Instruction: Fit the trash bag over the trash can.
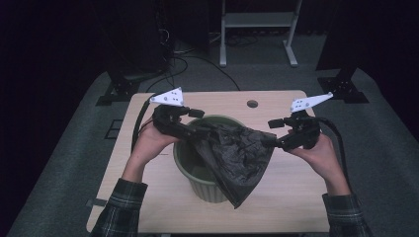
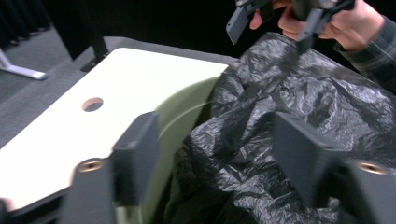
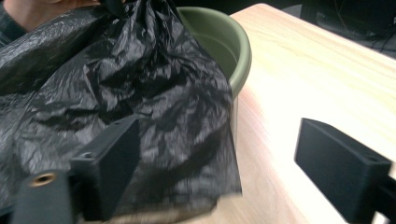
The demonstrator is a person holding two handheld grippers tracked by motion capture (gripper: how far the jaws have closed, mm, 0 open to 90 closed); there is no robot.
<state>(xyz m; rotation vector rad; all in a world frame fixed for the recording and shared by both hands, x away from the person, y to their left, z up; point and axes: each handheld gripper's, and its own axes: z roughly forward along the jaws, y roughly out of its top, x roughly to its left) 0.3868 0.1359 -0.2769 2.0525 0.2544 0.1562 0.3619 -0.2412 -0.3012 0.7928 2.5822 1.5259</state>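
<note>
- Step in hand: getting the black bag (image 1: 232, 153) spread over the green bin (image 1: 205, 190), which I read as lining it. Early stage; the mouth is not yet over the rim.
- Bag position: centre of the high view. It hangs as a slack triangle between the two tools, lies across the right half of the bin's mouth, and its lower tip trails down the front wall toward the table (image 1: 296, 197).
- Left gripper (image 1: 196, 122): left of centre, at the bin's far-left rim. In its own view the jaws stand partly open with crumpled film between them, and the pads are not pressing on it.
- Right gripper (image 1: 274, 133): right of centre, level with the rim. The jaws are wide apart; the bag's edge lies at one jaw and the other stands over bare wood. No pinch seen.
- I cannot tell how the film stays up; probably it is caught on a jaw tip at each side.
- Next move, as I judge it: close each pair of jaws on a single layer of the hem, pull apart to open the mouth, then lower it around the rim.
- In the way: the film is bunched and doubled, so the hem is hard to pick out. The bin looks light and may slide.
- Surroundings: a round hole (image 1: 252, 103) in the tabletop at upper centre, clear of the work. A metal stand (image 1: 257, 19) and floor cables (image 1: 178, 54) sit at the top of the frame, well apart from it.
</note>
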